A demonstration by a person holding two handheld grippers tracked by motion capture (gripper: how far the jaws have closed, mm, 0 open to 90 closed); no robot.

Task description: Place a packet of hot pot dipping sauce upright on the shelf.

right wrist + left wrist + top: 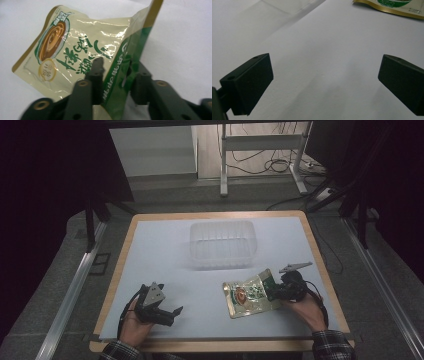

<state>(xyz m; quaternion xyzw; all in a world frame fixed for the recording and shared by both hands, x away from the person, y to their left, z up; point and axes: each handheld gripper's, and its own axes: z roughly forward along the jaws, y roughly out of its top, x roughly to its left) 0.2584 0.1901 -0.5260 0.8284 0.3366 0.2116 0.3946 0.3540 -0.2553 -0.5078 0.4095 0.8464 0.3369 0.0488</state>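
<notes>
1. At the front right of the worktop [165, 245] lies a flat foil food pouch [248, 295]; the right gripper [275, 290] has its jaws closed on the pouch's folded-up right edge [130, 50].
2. Left gripper [167, 312] sits front left, jaws spread wide, nothing between them, well apart from the pouch.
3. Handling, my read: light, thin, floppy film, glossy so likely slippery; it creases instead of lifting flat. Best hold is a sealed edge or corner, where the right gripper is now.
4. A clear plastic tub [222, 242] stands at mid-rear, looks empty.
5. Hard to tell: pouch contents, how deep the bite is, print too blurred to read. Left gripper view crops the pouch to one gold-trimmed corner [387, 7].
</notes>
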